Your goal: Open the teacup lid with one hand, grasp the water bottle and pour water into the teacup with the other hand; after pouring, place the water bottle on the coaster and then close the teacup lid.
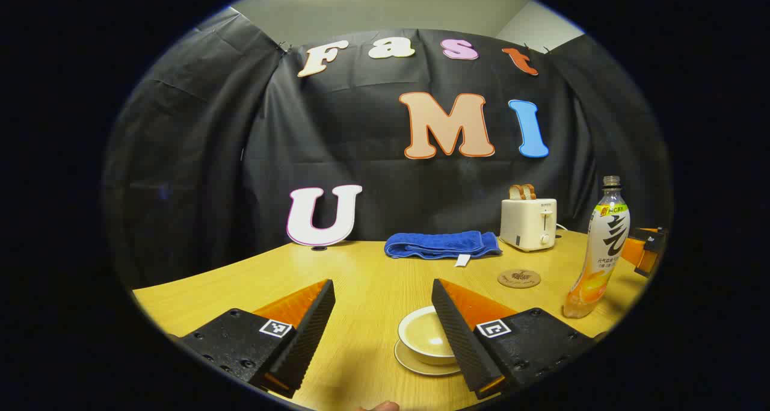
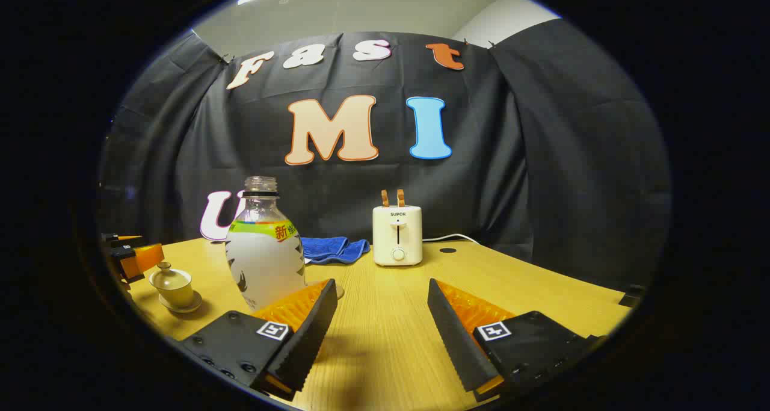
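Note:
A cream teacup on a saucer sits just inside the right finger of my left gripper, which is open and holds nothing. In the right gripper view the teacup has its knobbed lid on, with the left gripper hovering close by at the far left. The uncapped water bottle stands upright on the table to the right. My right gripper is open, and the bottle stands just left of and beyond its left finger, outside the jaws. A round brown coaster lies behind the cup.
A cream toaster with toast stands at the back, its cord trailing right. A folded blue towel lies left of it. The wooden table ends in a curved edge near the black cloth wall.

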Motion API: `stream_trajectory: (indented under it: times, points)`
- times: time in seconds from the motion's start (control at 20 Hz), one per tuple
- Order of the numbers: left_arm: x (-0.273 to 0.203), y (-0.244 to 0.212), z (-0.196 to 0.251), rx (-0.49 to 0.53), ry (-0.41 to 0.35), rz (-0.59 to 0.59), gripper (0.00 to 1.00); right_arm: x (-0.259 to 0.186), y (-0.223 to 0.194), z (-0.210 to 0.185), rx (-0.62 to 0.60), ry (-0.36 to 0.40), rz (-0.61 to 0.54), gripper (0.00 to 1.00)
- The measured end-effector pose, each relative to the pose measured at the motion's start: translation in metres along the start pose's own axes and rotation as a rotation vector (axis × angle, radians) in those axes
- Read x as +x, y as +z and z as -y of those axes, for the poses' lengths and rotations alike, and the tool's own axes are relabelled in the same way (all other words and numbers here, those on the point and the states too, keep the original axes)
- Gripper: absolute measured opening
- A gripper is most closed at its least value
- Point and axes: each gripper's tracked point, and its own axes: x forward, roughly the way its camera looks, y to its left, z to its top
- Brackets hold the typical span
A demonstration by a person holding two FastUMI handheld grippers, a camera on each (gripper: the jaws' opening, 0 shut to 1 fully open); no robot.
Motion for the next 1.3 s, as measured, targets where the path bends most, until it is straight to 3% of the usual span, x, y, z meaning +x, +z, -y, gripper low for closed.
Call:
stream_trajectory:
  times: [0.95,1.3]
  points:
    - [0.0,-0.003,-0.007,0.001,0.047,-0.013,0.95,-0.001,-0.001,-0.002,-0.001,0.01,0.003,0.95]
    - [0.001,-0.003,0.003,-0.017,-0.009,-0.017,0.95,0.0,-0.001,-0.002,-0.001,0.008,0.002,0.95]
